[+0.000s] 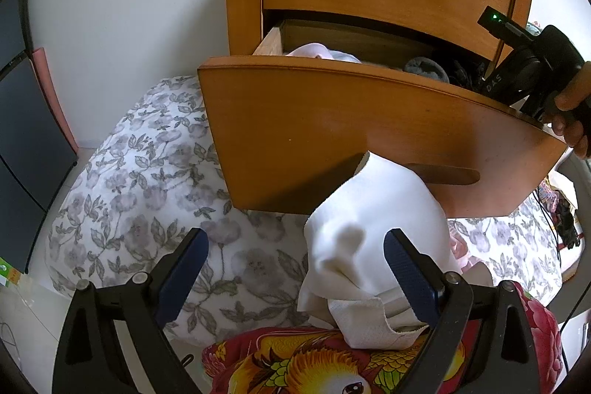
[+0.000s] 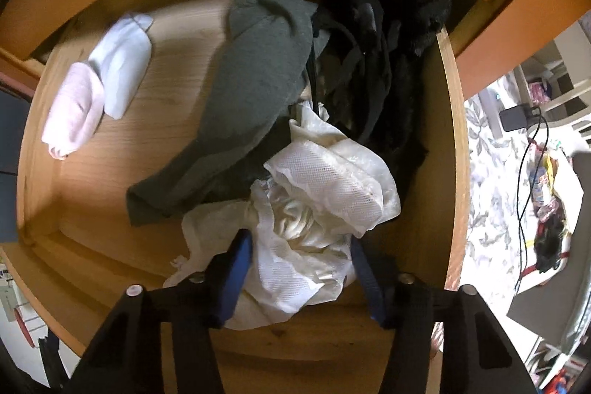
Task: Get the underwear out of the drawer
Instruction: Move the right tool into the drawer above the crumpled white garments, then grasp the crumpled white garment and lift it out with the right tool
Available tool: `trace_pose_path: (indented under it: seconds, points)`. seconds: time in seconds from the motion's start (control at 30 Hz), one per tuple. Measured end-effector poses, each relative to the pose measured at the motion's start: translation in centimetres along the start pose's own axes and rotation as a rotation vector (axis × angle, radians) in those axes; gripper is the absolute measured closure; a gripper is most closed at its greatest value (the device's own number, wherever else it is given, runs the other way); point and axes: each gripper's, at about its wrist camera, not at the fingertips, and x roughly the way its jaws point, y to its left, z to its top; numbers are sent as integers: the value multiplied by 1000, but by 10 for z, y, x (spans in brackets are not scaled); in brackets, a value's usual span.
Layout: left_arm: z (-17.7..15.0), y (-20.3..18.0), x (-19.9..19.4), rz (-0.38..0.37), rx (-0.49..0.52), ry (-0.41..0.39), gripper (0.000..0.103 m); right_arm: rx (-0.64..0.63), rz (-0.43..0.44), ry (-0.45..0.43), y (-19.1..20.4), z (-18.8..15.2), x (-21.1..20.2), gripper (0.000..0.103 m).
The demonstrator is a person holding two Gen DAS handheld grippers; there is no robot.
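My right gripper (image 2: 299,268) points down into the open drawer (image 2: 452,120), its blue pads on either side of a crumpled white mesh garment (image 2: 332,180); I cannot tell whether the pads press the cloth yet. Beyond the mesh lies a grey garment (image 2: 255,91), with a tangle of black underwear (image 2: 384,54) to its right against the drawer's side. A pink roll (image 2: 74,109) and a white roll (image 2: 122,69) lie touching at the far left of the drawer floor.

My left gripper (image 1: 295,272) hangs released below the drawer front (image 1: 332,128), jaws wide. A white cloth (image 1: 369,228) lies against its right pad, resting on a red patterned fabric (image 1: 325,364). Behind is a floral quilt (image 1: 140,172).
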Motion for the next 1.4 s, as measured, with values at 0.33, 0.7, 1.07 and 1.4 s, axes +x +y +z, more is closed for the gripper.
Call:
trace_pose_path:
  seconds: [0.33, 0.7, 1.07, 1.4]
  points:
    - [-1, 0, 1, 6, -5, 2, 7, -39, -4, -65, 11, -10, -5, 93]
    - [-1, 1, 1, 3, -7, 6, 7, -55, 18, -217, 3, -13, -56, 97]
    - [-1, 2, 2, 2, -12, 10, 7, -35, 96, -398, -1, -23, -131, 97]
    - [-1, 2, 3, 5, -11, 13, 7, -50, 139, -608, 5, -38, -212, 97]
